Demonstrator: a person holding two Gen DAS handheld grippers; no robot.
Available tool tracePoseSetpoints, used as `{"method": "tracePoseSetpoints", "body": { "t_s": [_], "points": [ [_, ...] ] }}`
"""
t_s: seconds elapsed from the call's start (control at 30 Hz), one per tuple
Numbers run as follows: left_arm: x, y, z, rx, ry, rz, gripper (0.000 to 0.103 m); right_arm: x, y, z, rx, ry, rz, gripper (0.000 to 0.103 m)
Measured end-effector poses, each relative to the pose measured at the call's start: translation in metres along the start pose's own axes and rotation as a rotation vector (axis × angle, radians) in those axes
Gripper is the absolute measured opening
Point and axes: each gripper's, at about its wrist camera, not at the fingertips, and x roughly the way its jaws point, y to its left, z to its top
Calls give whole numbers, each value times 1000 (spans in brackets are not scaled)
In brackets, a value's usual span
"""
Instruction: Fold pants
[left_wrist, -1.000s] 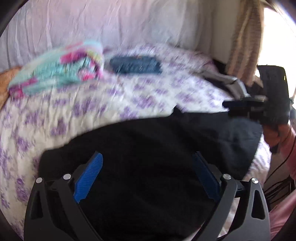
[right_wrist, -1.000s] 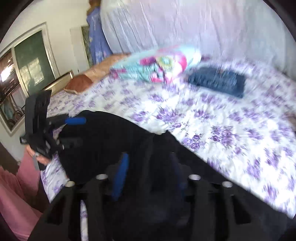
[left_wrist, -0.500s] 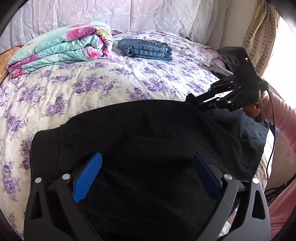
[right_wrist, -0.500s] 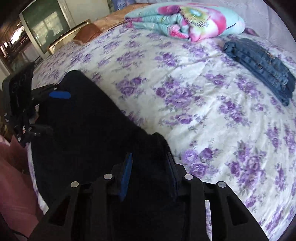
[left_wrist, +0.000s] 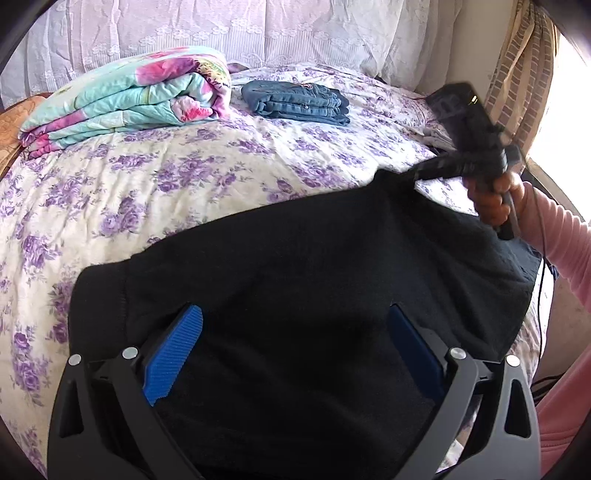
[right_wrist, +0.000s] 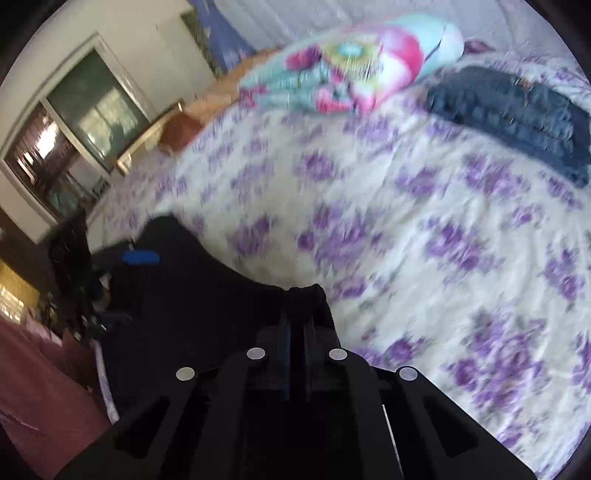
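- I see the black pants (left_wrist: 295, 266) as matt, fuzzy cloth.
- My left gripper (left_wrist: 295, 354) shows ribbed blue pads (left_wrist: 173, 354) on matt black plastic.
- The bedsheet (left_wrist: 147, 184) looks like crinkled cotton.

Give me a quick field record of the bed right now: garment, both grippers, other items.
garment: black pants spread on the floral bedspread
left gripper: open, blue pads either side of the pants fabric
right gripper: shut on a corner of the pants
other items: folded jeans and folded colourful blanket at the far side of the bed
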Motion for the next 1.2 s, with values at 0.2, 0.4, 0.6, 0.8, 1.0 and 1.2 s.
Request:
{"method": "tracePoseSetpoints", "body": {
  "t_s": [0.2,0.4,0.6,0.8,1.0,1.2],
  "points": [
    [6,-4,-1,28,28,35,98,33,-13,-12,40,101,-79,13],
    [0,0,-2,73,28,69,98,-42,55,-34,-11,-101,-152,27],
    [2,6,-1,147,52,78,97,14,131,-125,-38,59,-80,26],
    [-10,1,-3,199,22,169,95,-18,158,-163,-60,-56,-197,42],
    [-47,-27,-1,143,-77,90,96,-124,129,-231,343,-421,-450,58],
    [-37,-119,4,198,-132,-146,96,-247,73,-336,855,-688,-895,60]
  ]
}}
